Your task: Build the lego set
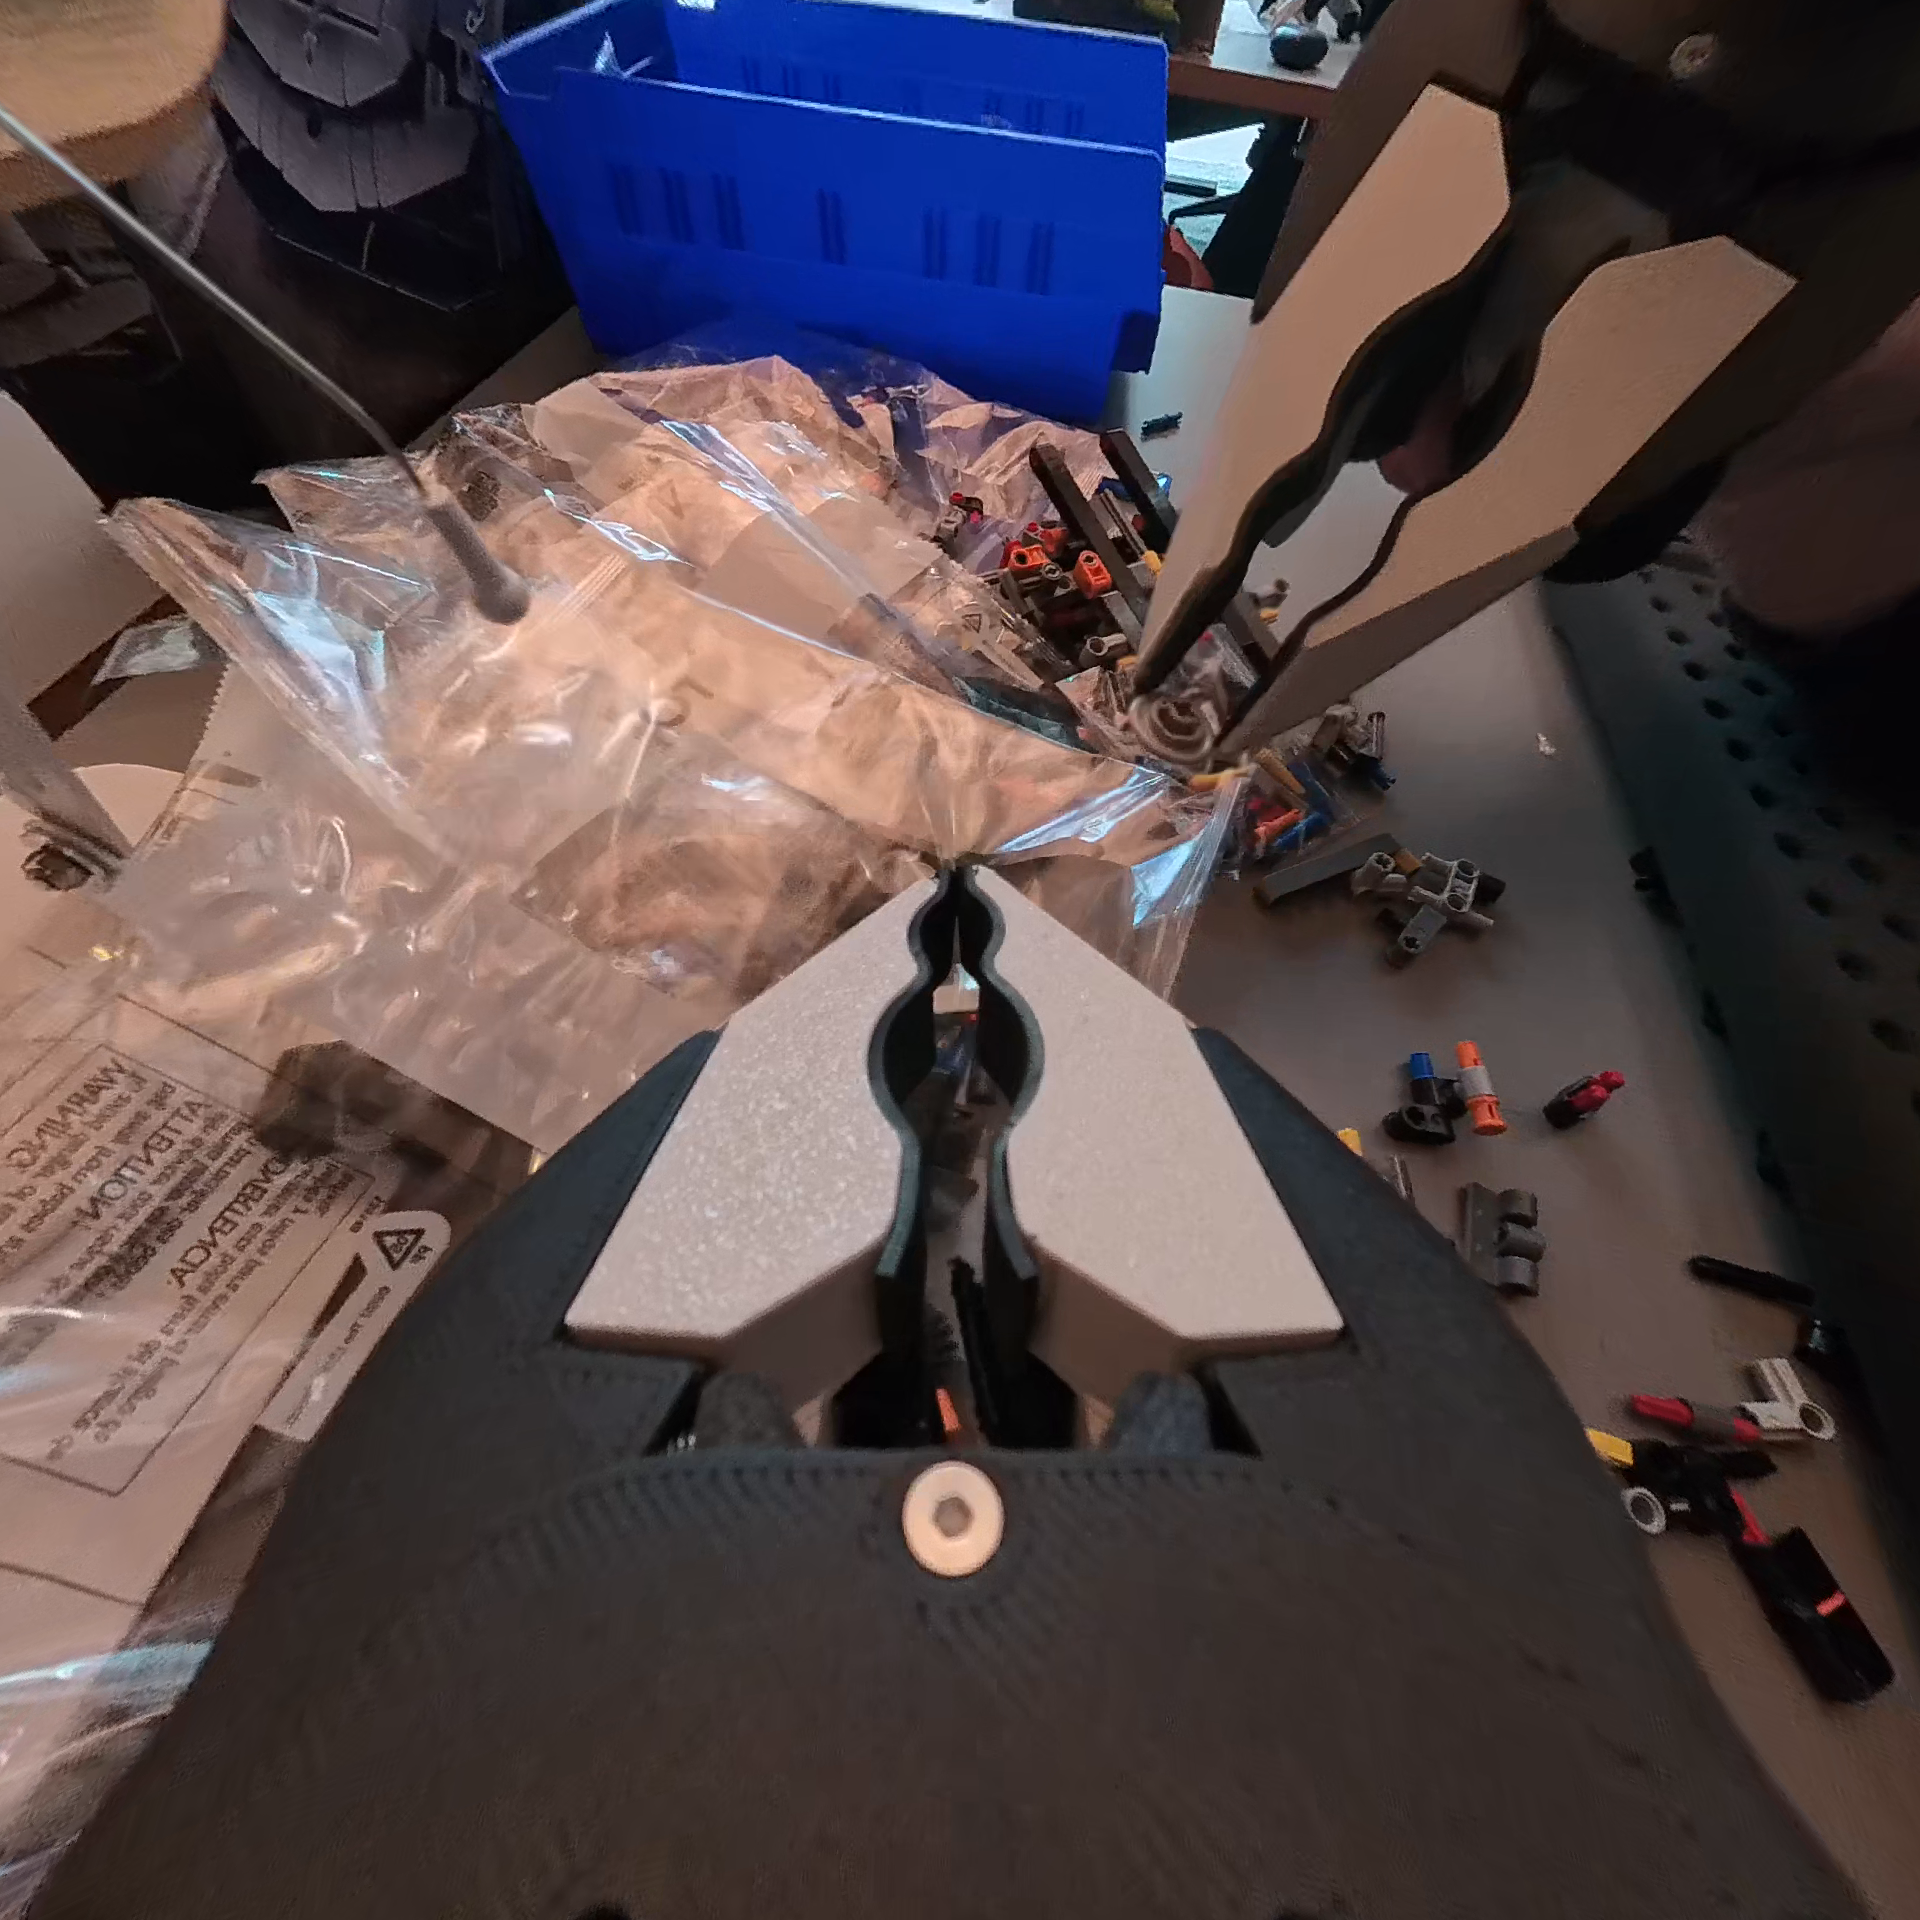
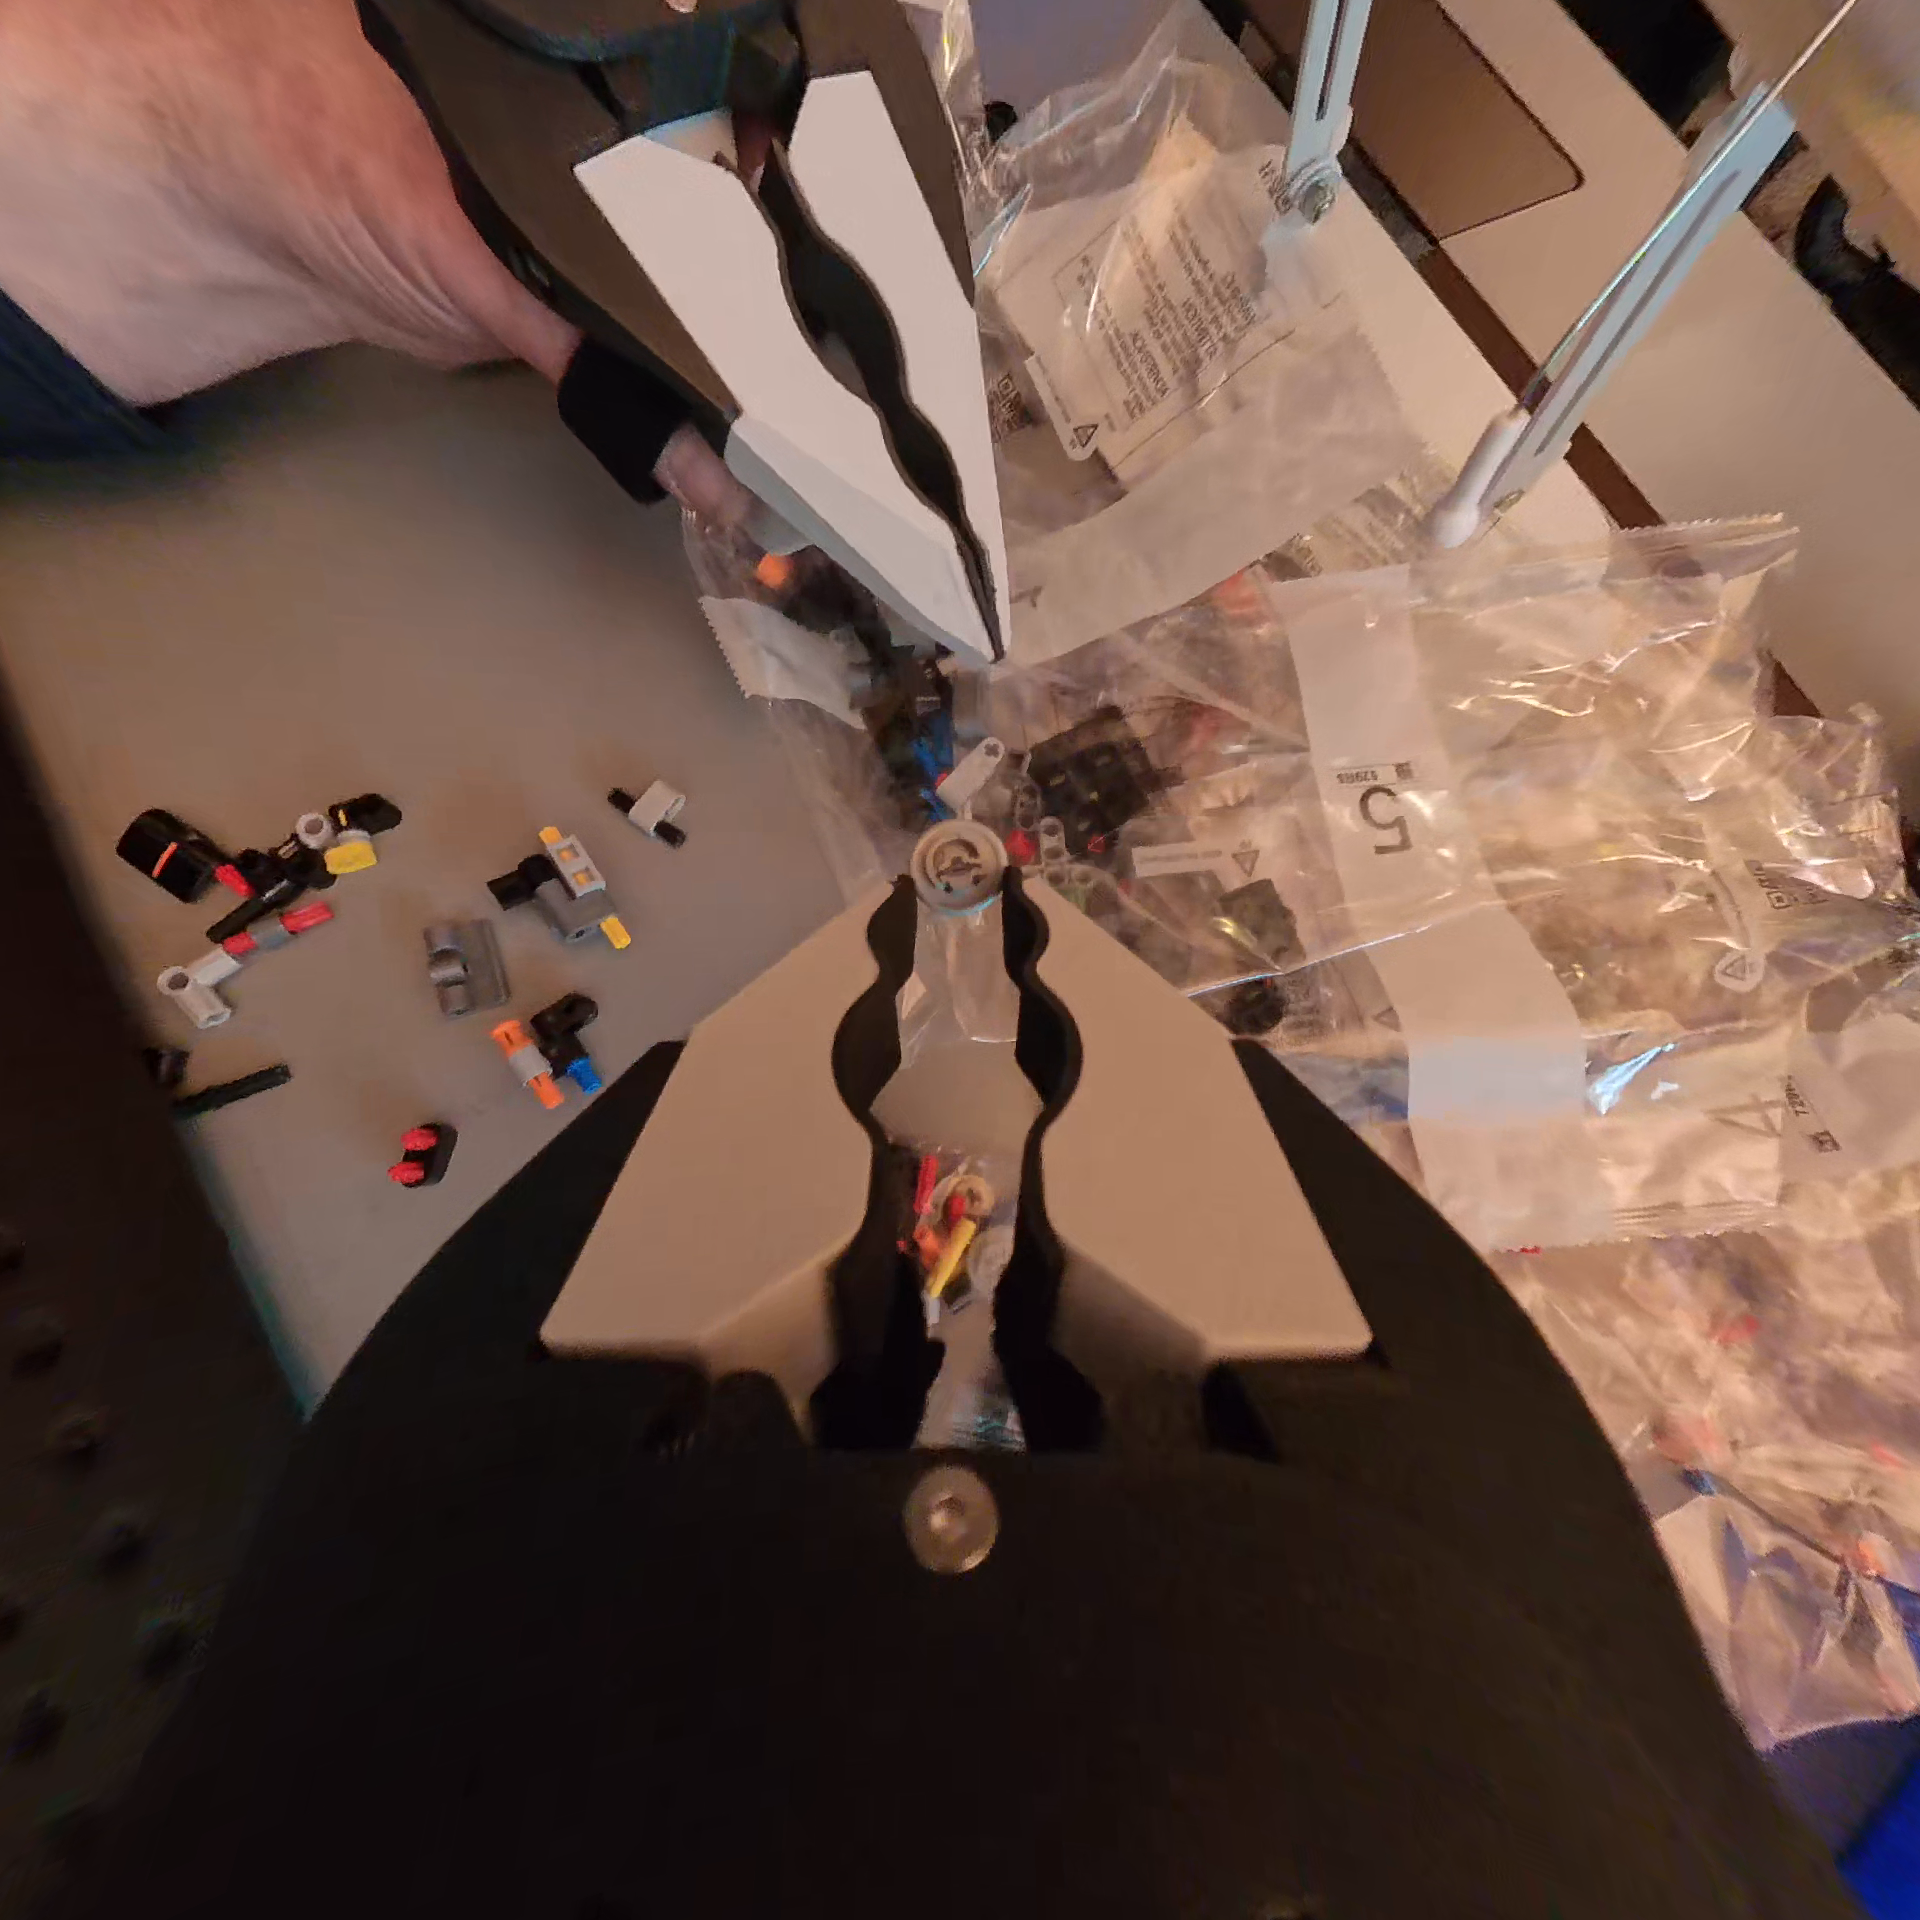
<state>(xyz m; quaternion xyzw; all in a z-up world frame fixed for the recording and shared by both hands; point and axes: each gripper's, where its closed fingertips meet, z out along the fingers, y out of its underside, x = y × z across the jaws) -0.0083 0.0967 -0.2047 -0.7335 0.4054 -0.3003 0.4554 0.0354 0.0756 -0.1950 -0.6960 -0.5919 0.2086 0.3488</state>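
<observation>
My left gripper (image 1: 961, 868) is shut on a clear plastic bag (image 1: 644, 665) of Lego parts and pinches a fold of its film at the tips. It also shows in the right wrist view (image 2: 992, 649), held by a hand. My right gripper (image 2: 956, 883) is shut on a round grey wheel-like piece (image 2: 956, 868) that sits inside a clear bag. It shows in the left wrist view (image 1: 1184, 732) gripping the same grey piece (image 1: 1174, 722). Loose small Lego parts (image 2: 540, 904) lie on the grey table (image 2: 312, 623).
A blue plastic bin (image 1: 862, 197) stands at the back. Several clear parts bags (image 2: 1507, 883) with white labels cover one side of the table. A partly built dark frame (image 1: 1091, 561) lies by the bags. A white metal stand (image 2: 1558, 343) rises beside them. A perforated dark mat (image 1: 1766, 831) borders the table. Spacing between my two grippers at the tips: around 6 cm.
</observation>
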